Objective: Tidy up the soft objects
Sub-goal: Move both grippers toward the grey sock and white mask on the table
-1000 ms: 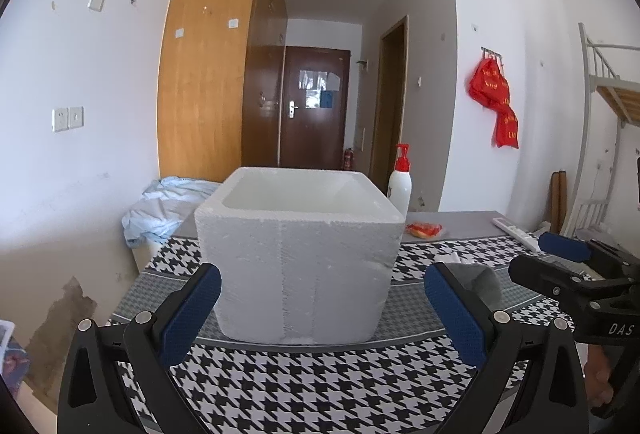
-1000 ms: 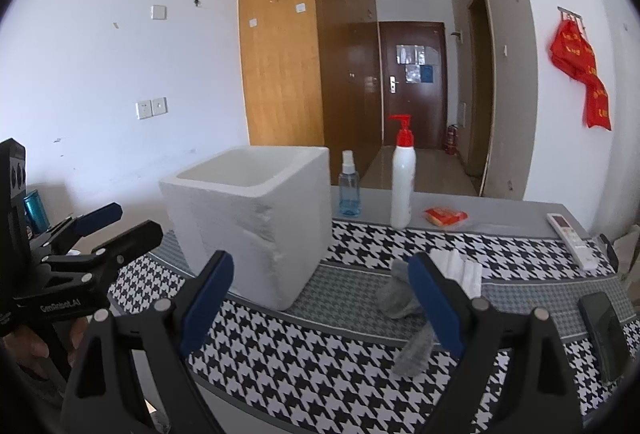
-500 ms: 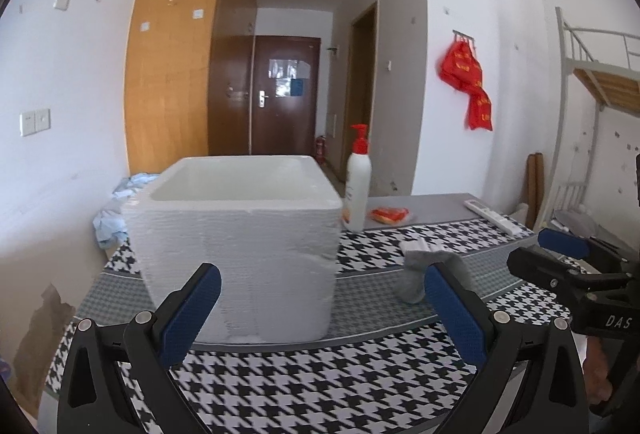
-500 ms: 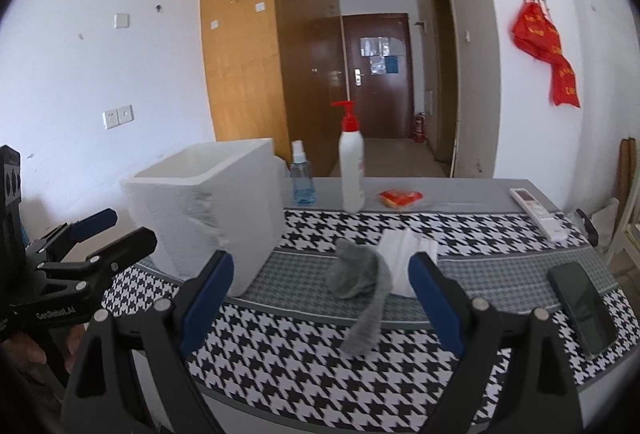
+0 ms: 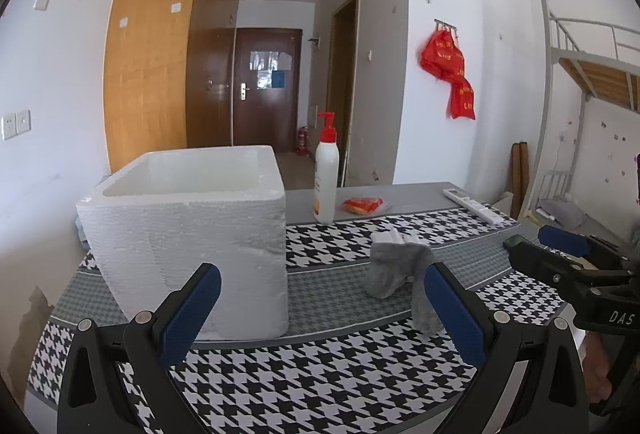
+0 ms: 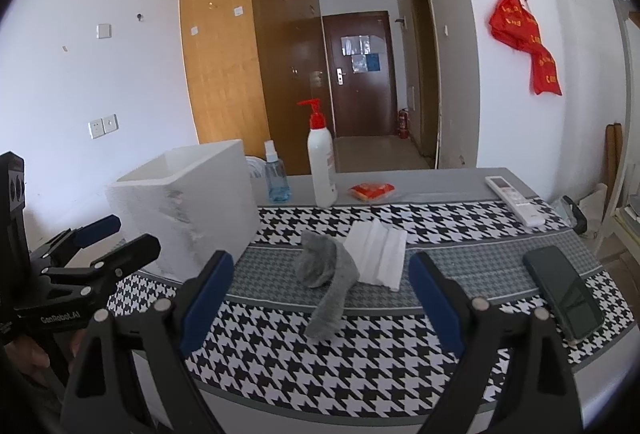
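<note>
A grey sock (image 6: 330,280) lies crumpled on the houndstooth tablecloth (image 6: 360,366), partly over a folded white cloth (image 6: 378,254). Both show in the left wrist view, the sock (image 5: 394,270) right of a white foam box (image 5: 188,246). The box (image 6: 188,206) stands at the table's left. My left gripper (image 5: 320,310) is open and empty, near the table's front edge before the box. My right gripper (image 6: 320,300) is open and empty, in front of the sock. Each gripper shows in the other's view, the right (image 5: 560,254) and the left (image 6: 108,238).
A white pump bottle with a red top (image 6: 320,162), a blue spray bottle (image 6: 276,174), a red packet (image 6: 372,190) and a white remote (image 6: 514,200) stand along the table's back. A dark phone (image 6: 564,290) lies at the right front. A bunk bed (image 5: 592,74) stands at the right.
Both grippers have swung rightward, so the foam box has shifted left in both views and the sock and white cloth have come to the middle. Both stay open.
</note>
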